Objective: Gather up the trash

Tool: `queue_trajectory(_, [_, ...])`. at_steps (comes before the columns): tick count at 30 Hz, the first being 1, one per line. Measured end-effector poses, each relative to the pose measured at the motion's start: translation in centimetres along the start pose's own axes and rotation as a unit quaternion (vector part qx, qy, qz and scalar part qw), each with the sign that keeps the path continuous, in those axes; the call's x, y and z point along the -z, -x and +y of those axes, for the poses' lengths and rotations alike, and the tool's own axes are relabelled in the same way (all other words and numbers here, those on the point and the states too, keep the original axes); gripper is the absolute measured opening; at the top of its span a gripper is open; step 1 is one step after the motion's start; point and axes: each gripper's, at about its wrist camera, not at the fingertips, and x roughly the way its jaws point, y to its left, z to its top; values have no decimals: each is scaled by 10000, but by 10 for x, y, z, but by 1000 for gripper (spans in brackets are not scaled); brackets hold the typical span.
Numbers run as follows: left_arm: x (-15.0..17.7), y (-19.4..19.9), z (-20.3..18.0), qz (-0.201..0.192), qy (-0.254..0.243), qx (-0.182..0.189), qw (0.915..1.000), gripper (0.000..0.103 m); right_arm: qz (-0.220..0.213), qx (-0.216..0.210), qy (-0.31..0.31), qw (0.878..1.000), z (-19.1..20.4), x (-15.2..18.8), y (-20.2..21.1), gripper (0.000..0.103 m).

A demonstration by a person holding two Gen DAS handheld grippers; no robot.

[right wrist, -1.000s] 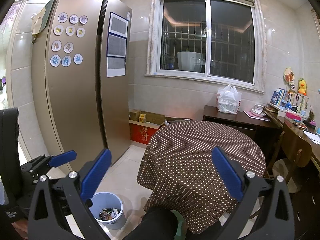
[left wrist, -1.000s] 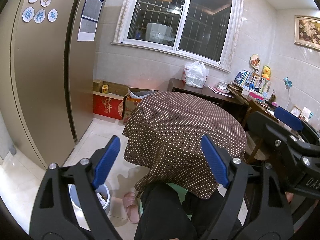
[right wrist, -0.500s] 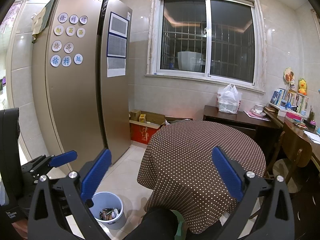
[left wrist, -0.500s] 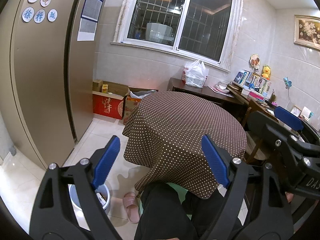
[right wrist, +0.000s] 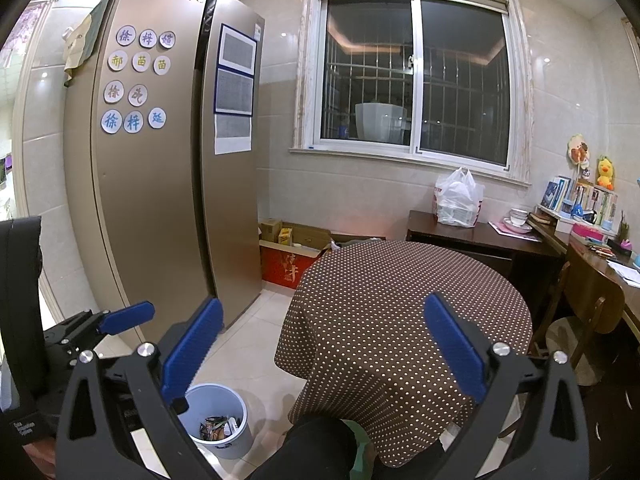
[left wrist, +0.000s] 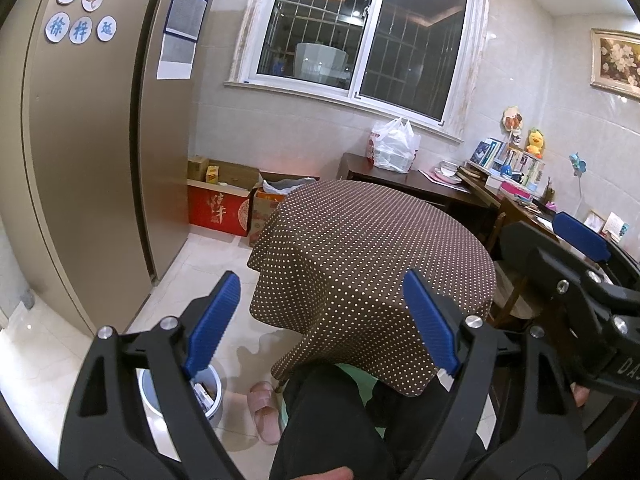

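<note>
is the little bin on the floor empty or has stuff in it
Has stuff in it: the bin stands upright and open-topped, with mixed wrappers lying at the bottom.

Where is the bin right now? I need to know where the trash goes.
The bin stands on the floor at the lower left of the right wrist view, just left of the dotted tablecloth and in front of the fridge.

The left gripper [left wrist: 320, 320] stands wide open and empty before the table [left wrist: 372, 248]. The bin [left wrist: 212, 400] sits on the floor behind its left finger, seemingly holding scraps. The right gripper [left wrist: 580, 236] shows alongside.
</note>
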Motion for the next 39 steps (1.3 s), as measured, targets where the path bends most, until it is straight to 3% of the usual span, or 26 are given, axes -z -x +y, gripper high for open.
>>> queue_trajectory(8, [-2, -2, 5, 33, -24, -57, 10000, 82, 20, -2, -10, 10000, 0, 1, 0, 98])
queue_trajectory(16, [-1, 7, 7, -283, -58, -91, 9995, 82, 32, 7, -40, 10000, 0, 1, -2, 98])
queue_trajectory(39, [-6, 6, 6, -244, -106, -69, 9996, 82, 24, 9, -43, 10000, -3, 3, -2, 98])
